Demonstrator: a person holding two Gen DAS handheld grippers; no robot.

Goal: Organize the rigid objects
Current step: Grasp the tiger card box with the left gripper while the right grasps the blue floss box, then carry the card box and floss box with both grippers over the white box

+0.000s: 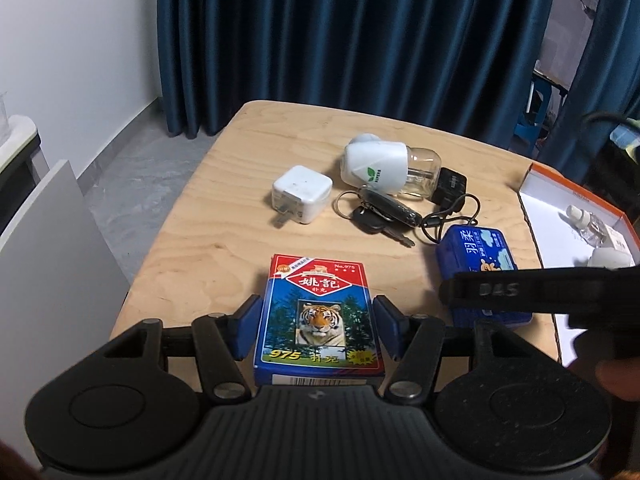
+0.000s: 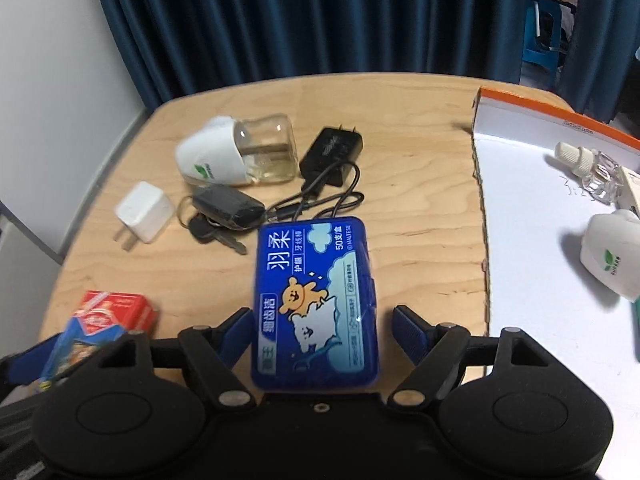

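A playing-card box (image 1: 318, 320) with a tiger picture sits between the blue pads of my left gripper (image 1: 316, 304), and both pads press its long sides. It is at the near edge of the wooden table (image 1: 224, 240). My right gripper (image 2: 322, 312) stands open around a blue floss-pick box (image 2: 316, 300); the right pad (image 2: 408, 330) is clear of the box. In the right wrist view the card box (image 2: 108, 312) shows blurred at lower left. A dark finger of the right gripper (image 1: 520, 292) crosses over the blue box (image 1: 476, 252) in the left wrist view.
Mid-table lie a white charger (image 1: 302, 194), a white vaporizer with a clear bottle (image 1: 376, 168), keys with a fob (image 1: 380, 212) and a black adapter with cable (image 1: 452, 188). At right a white tray with an orange rim (image 2: 520, 184) holds a small bottle (image 2: 592, 172) and another vaporizer (image 2: 616, 256).
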